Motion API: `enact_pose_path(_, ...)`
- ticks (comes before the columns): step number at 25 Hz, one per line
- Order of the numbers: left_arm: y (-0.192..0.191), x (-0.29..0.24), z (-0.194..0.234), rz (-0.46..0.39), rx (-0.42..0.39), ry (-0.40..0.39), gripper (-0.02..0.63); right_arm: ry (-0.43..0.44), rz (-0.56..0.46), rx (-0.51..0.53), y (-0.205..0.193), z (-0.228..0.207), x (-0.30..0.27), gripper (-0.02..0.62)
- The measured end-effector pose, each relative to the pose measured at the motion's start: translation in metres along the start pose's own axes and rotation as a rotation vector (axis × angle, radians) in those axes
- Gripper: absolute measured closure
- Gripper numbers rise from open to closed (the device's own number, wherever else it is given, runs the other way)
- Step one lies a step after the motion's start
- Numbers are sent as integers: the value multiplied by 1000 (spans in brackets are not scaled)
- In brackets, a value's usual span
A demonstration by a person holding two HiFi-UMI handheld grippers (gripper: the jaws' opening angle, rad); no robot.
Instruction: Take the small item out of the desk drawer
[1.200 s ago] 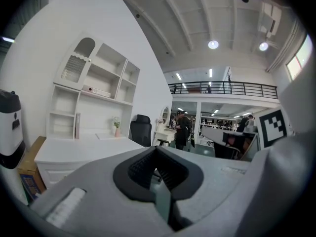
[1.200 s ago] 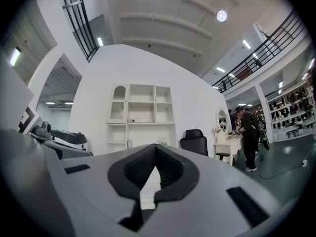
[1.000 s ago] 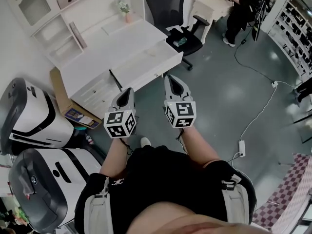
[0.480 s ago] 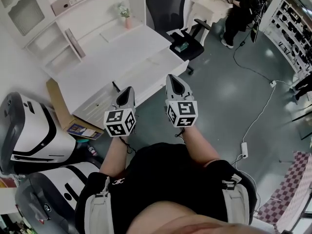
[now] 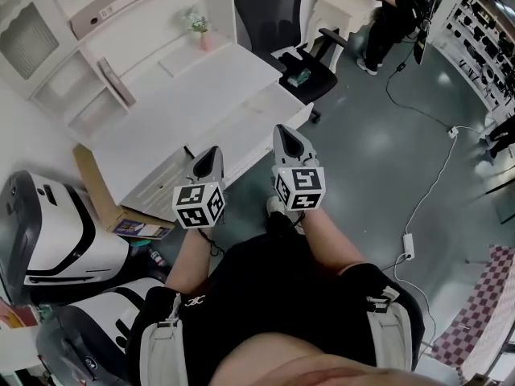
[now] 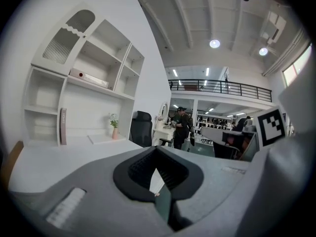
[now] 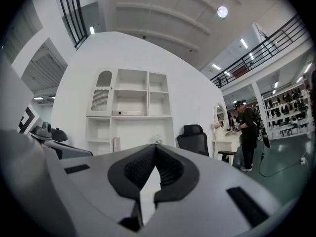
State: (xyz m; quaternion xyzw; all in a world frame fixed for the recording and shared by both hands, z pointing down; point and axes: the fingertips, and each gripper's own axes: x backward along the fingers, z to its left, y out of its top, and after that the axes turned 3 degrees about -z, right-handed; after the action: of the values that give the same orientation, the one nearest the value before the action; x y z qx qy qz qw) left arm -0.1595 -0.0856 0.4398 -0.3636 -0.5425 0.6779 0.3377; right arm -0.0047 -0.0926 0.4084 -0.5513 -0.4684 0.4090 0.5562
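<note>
White desk (image 5: 177,103) against the wall, shelves above, chair (image 5: 278,22) at its far end; I stand just short of its front edge. Held side by side and level, the left gripper (image 5: 212,153) and right gripper (image 5: 283,133) point at the desk, each with jaws pressed together on nothing. Its drawer fronts (image 5: 241,139) run along the near edge, all seemingly closed, so the small item is hidden, presumably inside one. Step in hand, as I judge it: the approach. To do it well I would close in squarely, part one gripper's jaws before reaching the front, and keep the other free for the item.
</note>
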Motion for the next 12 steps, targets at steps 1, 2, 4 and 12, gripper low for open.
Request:
enact_pose_path(1,1,-6,2,-1,-2,3,592,3,0,-3,-1,-3,-7,598)
enact_pose_path(2,3,-12,5,-1,-4,7,592,7,0,-5,-2,-5,-14,598)
enact_pose_path(4,6,-26,10,0,-10,13,592,16,0,-9,-3,-10,-31,598)
enact_pose_path(12,22,-97,31,12,-25,38,592,43,6,-34,-7,-42,-104,598)
